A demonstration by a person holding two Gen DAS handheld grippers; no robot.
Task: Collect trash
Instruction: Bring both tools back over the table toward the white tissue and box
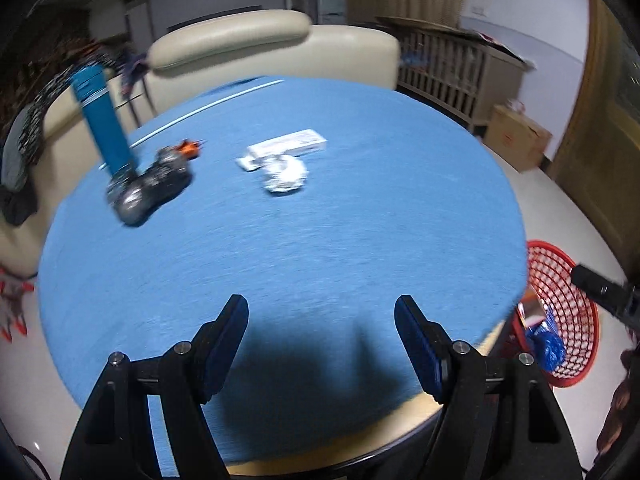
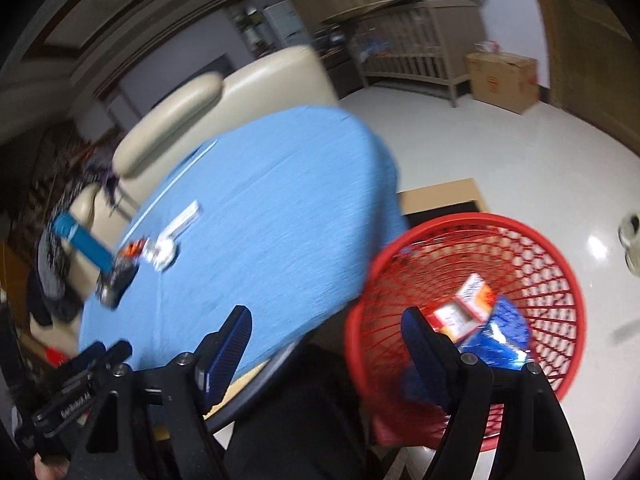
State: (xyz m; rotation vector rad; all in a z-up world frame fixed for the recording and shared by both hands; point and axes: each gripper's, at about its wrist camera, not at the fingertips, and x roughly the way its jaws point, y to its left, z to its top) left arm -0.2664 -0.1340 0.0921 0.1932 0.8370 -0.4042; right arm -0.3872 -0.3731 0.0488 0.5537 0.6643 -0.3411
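In the left wrist view my left gripper (image 1: 320, 312) stands open over the near part of the round blue table (image 1: 304, 264), with nothing between its fingers. On the far side of the table lie a crumpled white paper wad (image 1: 285, 174) and a flat white packet (image 1: 286, 147). A red mesh basket (image 2: 532, 252) stands on the floor at the table's right. It holds a small red and white box (image 2: 466, 308) and a crumpled blue wrapper (image 2: 500, 334). My right gripper (image 2: 326, 322) hangs open above the gap between table edge and basket, holding nothing.
A dark toy vehicle with orange parts (image 1: 154, 184) and a tall blue tube (image 1: 102, 114) stand at the table's far left. Cream chairs (image 1: 276, 52) stand behind the table. A wooden crib (image 1: 460, 68) and a cardboard box (image 1: 518, 138) are on the floor beyond.
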